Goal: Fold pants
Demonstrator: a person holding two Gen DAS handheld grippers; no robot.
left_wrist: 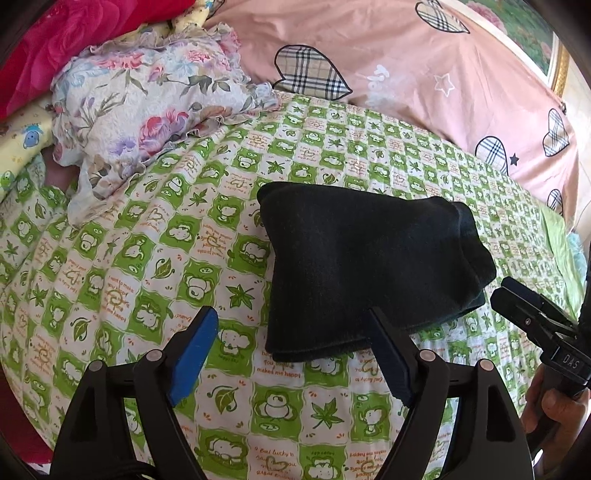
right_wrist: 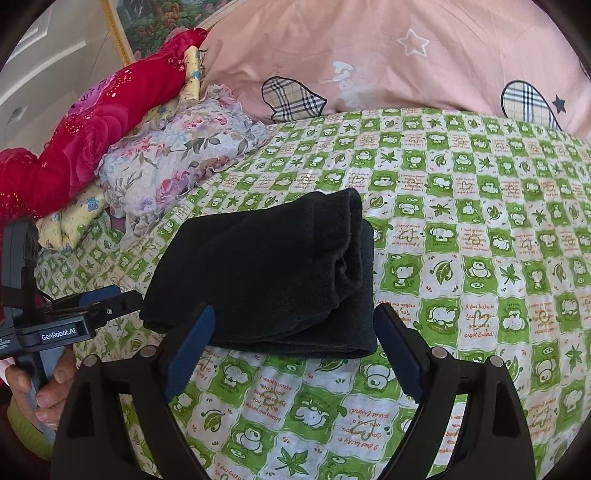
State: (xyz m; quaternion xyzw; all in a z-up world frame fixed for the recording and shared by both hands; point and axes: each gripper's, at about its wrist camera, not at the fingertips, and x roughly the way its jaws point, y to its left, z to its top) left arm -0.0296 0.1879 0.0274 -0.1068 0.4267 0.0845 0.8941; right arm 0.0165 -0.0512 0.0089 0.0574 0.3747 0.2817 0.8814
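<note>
The black pants (left_wrist: 365,266) lie folded into a thick compact stack on the green-and-white patterned bed sheet (left_wrist: 147,295); they also show in the right wrist view (right_wrist: 266,273). My left gripper (left_wrist: 291,325) is open and empty, just in front of the stack's near edge, its right finger at the edge. My right gripper (right_wrist: 295,321) is open and empty, its jaws straddling the stack's near edge without closing. The right gripper shows at the right edge of the left wrist view (left_wrist: 517,299), beside the stack. The left gripper shows at the left of the right wrist view (right_wrist: 110,302).
A pink duvet with plaid hearts (left_wrist: 406,66) lies behind the sheet. A floral pillow (left_wrist: 147,110) and red blanket (right_wrist: 92,140) are piled at the left. A framed picture (right_wrist: 159,22) hangs on the wall behind.
</note>
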